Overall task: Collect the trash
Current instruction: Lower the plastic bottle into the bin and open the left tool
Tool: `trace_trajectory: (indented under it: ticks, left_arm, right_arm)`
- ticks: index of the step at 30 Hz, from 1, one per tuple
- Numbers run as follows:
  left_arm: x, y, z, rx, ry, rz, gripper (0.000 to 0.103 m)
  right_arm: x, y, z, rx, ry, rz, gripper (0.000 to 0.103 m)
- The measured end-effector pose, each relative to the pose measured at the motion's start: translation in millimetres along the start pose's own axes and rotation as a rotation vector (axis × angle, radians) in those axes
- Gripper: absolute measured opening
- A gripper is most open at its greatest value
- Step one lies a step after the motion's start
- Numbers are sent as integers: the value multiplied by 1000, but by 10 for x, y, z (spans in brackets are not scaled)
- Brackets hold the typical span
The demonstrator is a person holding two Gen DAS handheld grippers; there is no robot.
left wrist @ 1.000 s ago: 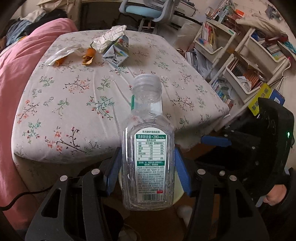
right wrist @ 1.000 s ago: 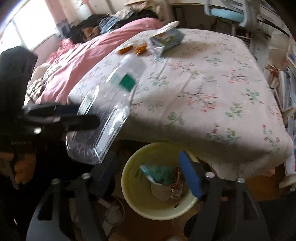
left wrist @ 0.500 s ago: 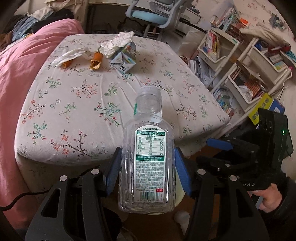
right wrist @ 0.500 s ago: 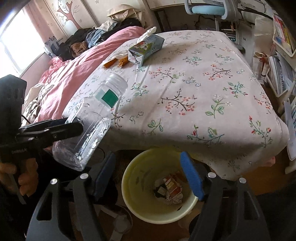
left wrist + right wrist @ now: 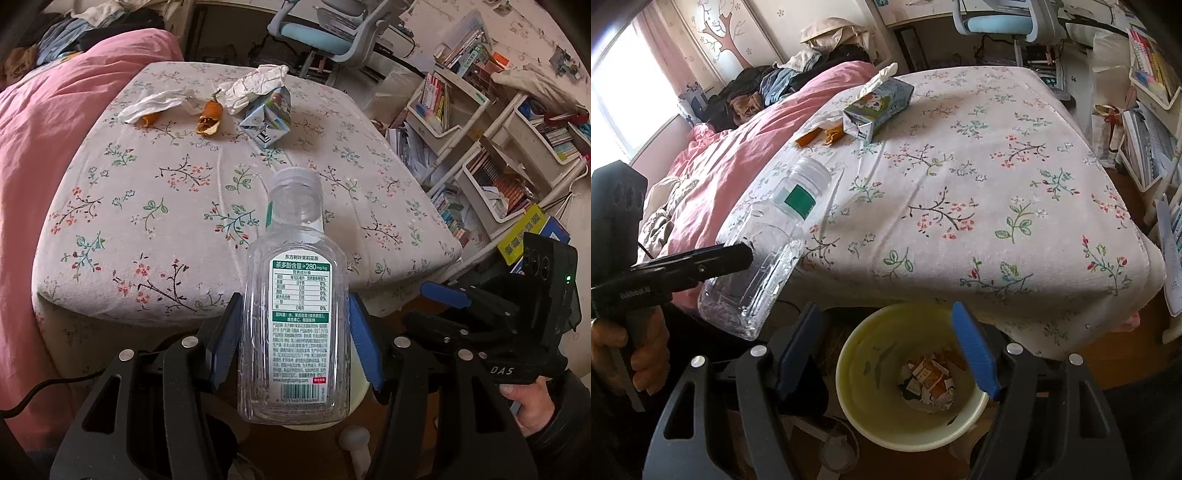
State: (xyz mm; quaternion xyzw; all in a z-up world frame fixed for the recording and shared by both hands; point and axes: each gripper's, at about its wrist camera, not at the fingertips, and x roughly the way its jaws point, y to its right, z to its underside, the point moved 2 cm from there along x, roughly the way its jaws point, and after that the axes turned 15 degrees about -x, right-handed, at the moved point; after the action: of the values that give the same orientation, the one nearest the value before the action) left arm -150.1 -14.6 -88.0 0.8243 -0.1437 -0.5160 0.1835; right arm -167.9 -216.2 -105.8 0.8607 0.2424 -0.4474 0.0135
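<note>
Clear ribbed plastic bottle (image 5: 295, 325) sits clamped in the left gripper (image 5: 293, 343); only the right view shows the empty, spread right gripper (image 5: 886, 350) over the round yellow bin (image 5: 871, 406).

Clear bottle (image 5: 295, 332), yellow bin (image 5: 908, 384), floral bedspread (image 5: 997, 177), pink quilt (image 5: 44, 147).

Floral bed (image 5: 155, 206) carries carton (image 5: 267, 120), tissues (image 5: 157, 105), peel (image 5: 210, 120).

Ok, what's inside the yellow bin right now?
The yellow bin holds crumpled orange-and-white wrappers at the bottom; whatever lies beneath them is covered. The clear bottle isn't in.
</note>
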Motion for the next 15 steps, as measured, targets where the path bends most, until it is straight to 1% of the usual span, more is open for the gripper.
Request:
trace_trajectory:
  ticks: [5, 8, 10, 11, 13, 15]
  left_arm:
    - [49, 33, 33, 21, -20, -10, 54]
    - [126, 132, 147, 91, -81, -4, 54]
    - [231, 237, 303, 160, -173, 7, 54]
    - [264, 282, 372, 194, -192, -9, 54]
    - [283, 327, 450, 229, -204, -31, 55]
    - [279, 325, 472, 228, -203, -40, 56]
  right_arm:
    - [-23, -5, -11, 3, 12, -4, 71]
    - [-60, 13, -21, 13, 31, -4, 71]
    - [-80, 36, -28, 23, 42, -2, 71]
    - [-94, 53, -30, 30, 49, -1, 71]
    - [-114, 78, -33, 40, 59, 2, 71]
    - [-127, 97, -33, 51, 66, 3, 71]
